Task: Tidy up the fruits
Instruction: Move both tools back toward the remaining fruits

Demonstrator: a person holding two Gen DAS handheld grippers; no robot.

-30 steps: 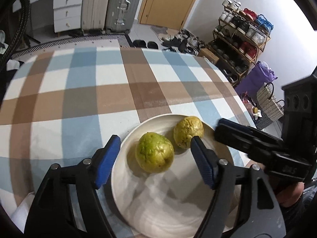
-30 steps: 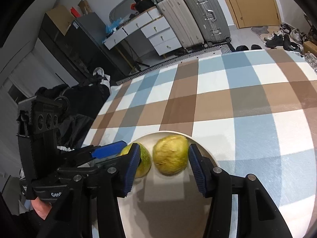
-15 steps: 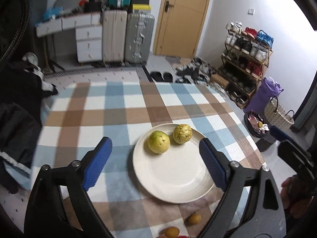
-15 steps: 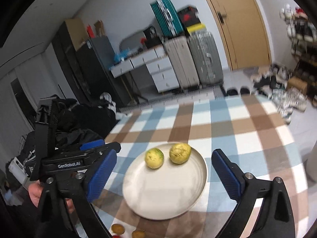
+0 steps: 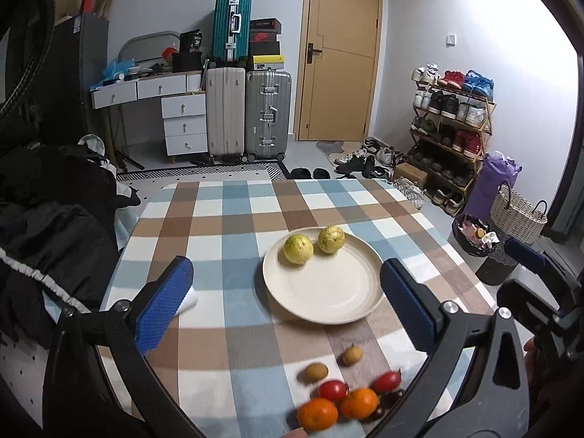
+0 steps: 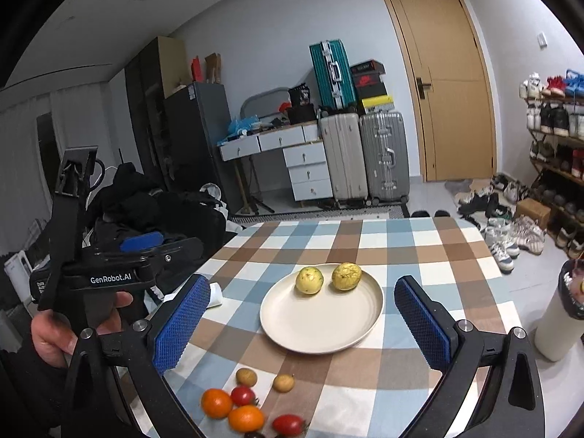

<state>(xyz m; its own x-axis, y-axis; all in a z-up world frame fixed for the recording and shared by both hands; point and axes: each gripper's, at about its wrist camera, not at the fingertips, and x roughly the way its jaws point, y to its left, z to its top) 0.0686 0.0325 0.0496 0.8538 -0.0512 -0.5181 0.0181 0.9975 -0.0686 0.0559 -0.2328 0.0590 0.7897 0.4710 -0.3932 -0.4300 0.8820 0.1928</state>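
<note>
- Yellow-green, two round fruits (image 5: pixel 314 244) sit side by side, just touching, at the far edge of a cream plate (image 5: pixel 328 303) on the checked tablecloth (image 5: pixel 226 219).
- On the cloth near the plate's front rim lie two small brown fruits (image 6: pixel 264 379), two small red tomatoes (image 6: pixel 242 395) and two oranges (image 6: pixel 230 410), clustered close together, some touching.
- The left gripper (image 5: pixel 288 310) hangs above the table with its jaws spread wide, having just been opening; nothing is between its blue pads (image 5: pixel 164 306).
- The right gripper (image 6: pixel 299 323) is likewise spread wide after opening, with nothing between its pads.
- A hand (image 6: pixel 69 328) holds the left gripper's handle at the left of the right wrist view.
</note>
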